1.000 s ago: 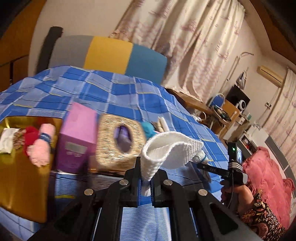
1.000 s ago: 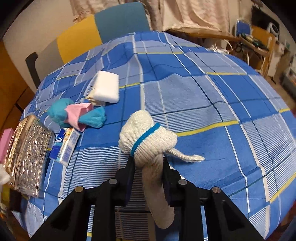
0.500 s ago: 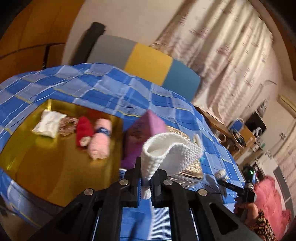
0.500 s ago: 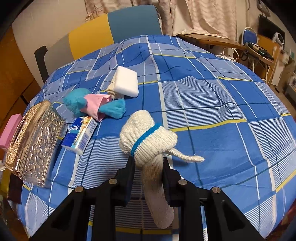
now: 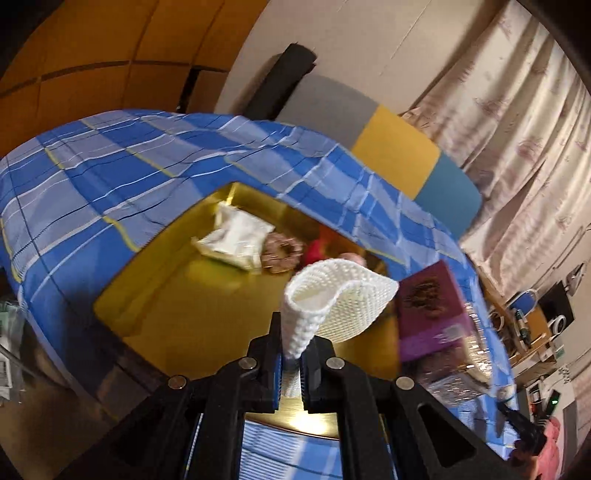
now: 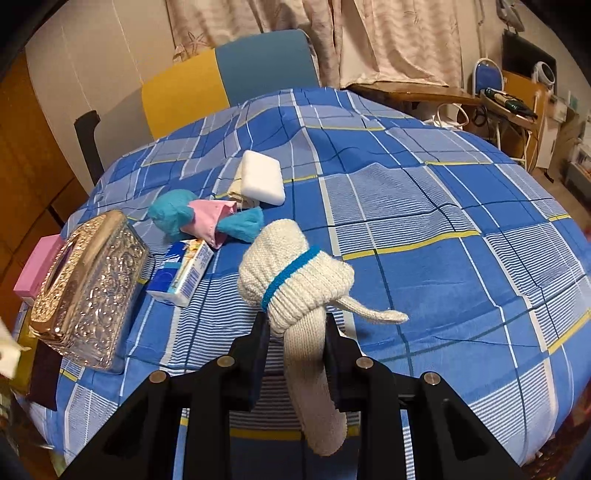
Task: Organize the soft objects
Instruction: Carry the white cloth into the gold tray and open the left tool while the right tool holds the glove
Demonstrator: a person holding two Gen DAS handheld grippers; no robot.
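My left gripper [image 5: 290, 363] is clamped tight on the lower edge of a white knitted cloth [image 5: 334, 306], which curls up above the gold tray [image 5: 177, 291]. Only the left view shows that tray: inside it lie a crumpled white packet [image 5: 236, 240] and, just beside it, a brownish ring-shaped thing [image 5: 282, 251], with something red and pink half hidden behind the cloth. A purple box [image 5: 430, 310] stands right of the tray. Over on the right view, my right gripper [image 6: 295, 334] grips a rolled cream sock with a blue band [image 6: 295, 273], its tail hanging down between the fingers [image 6: 334, 354]. Only here do I see the ornate silver tissue box [image 6: 88, 288], then beside it a small tissue pack [image 6: 184, 273], a teal-and-pink cloth bundle [image 6: 201, 219] and a white sponge [image 6: 262, 177] farther back. The surface wears a blue checked cloth [image 6: 424, 229]; a yellow-and-teal chair [image 6: 229, 77] and pale curtains [image 6: 388, 33] stand behind.
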